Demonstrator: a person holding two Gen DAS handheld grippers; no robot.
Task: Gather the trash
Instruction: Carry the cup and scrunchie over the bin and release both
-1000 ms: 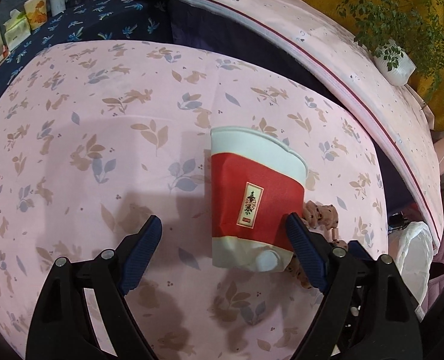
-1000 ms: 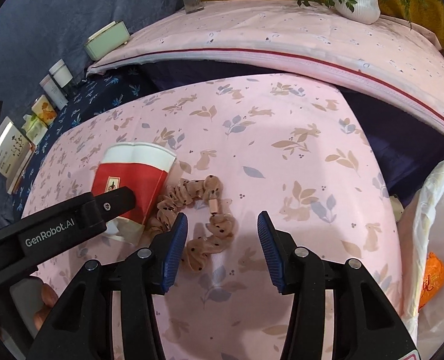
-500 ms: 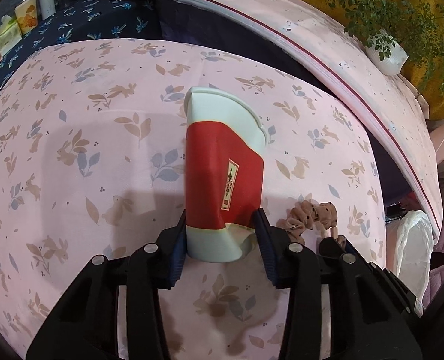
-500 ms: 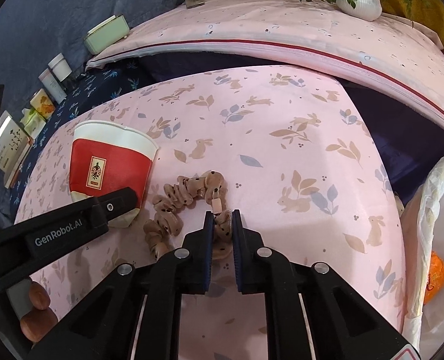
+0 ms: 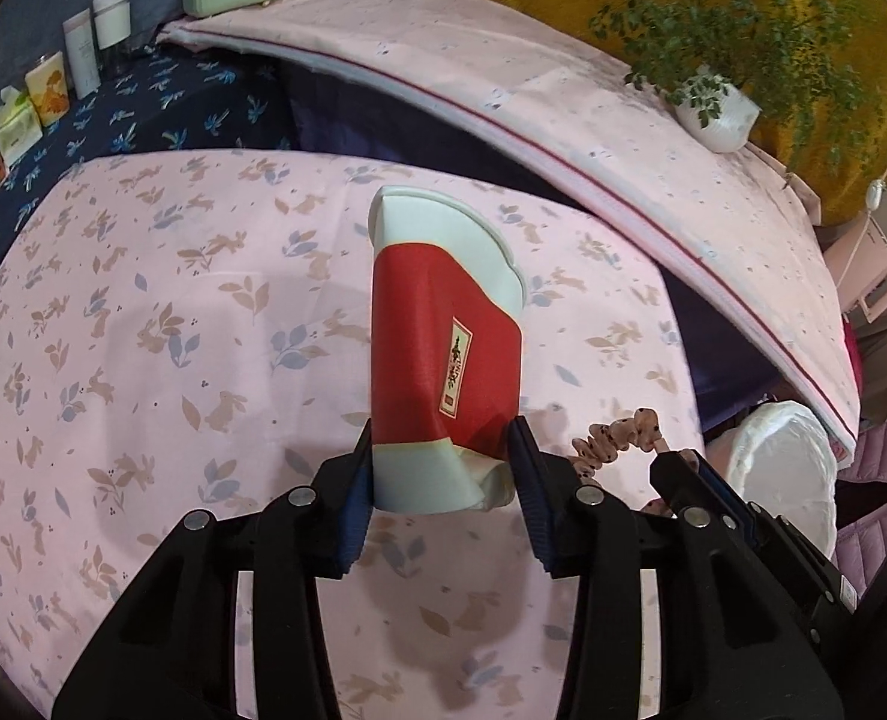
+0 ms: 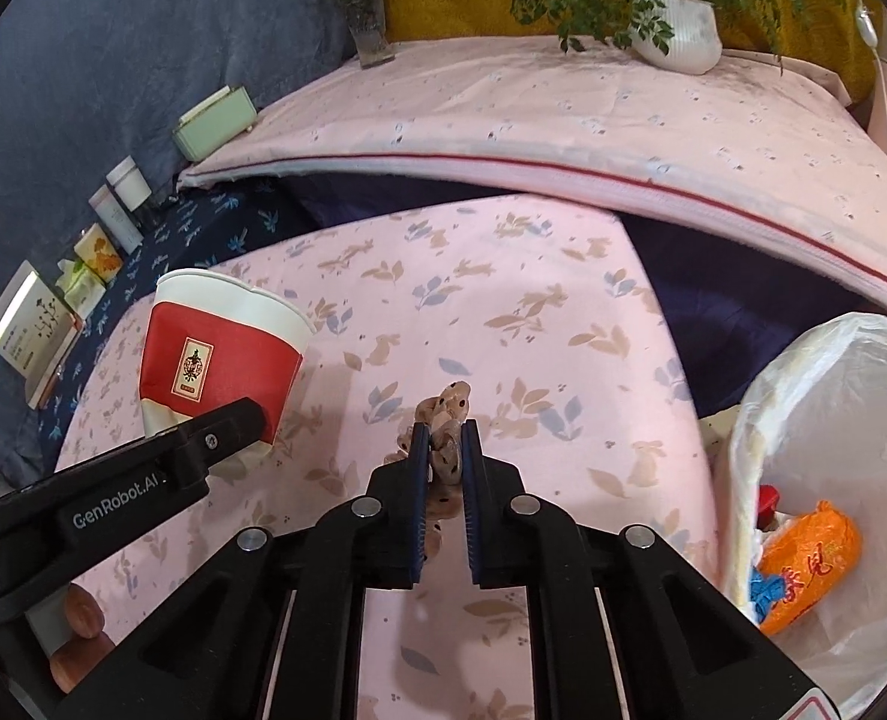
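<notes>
Left wrist view: the left gripper [image 5: 440, 468] is clamped on the crushed red and white paper cup [image 5: 446, 348], its blue pads pressing the cup's pale base from both sides. The cup points away from the claw, rim farthest, and is dented along one side. Below it lies the pink bedspread [image 5: 143, 360] printed with rabbits and leaves. To the right of this claw, just beside it, the right gripper [image 5: 677, 465] shows as a black tip with the tan spotted scrunchie [image 5: 620, 432] at its end. Farther right sits the white-lined trash bin [image 5: 785, 468].

From the right wrist, the right gripper [image 6: 444, 456] is closed tight on the scrunchie [image 6: 446, 420], which bunches between the pads and pokes out past their tips; some of it hangs beneath. Left of this claw, the cup [image 6: 221, 354] is held in the left gripper's black finger [image 6: 221, 438]. To the right, near the claw, the bin [image 6: 833, 420] holds an orange packet [image 6: 809, 558]. Ahead, well beyond the claw, stands a white potted plant [image 6: 677, 30].
</notes>
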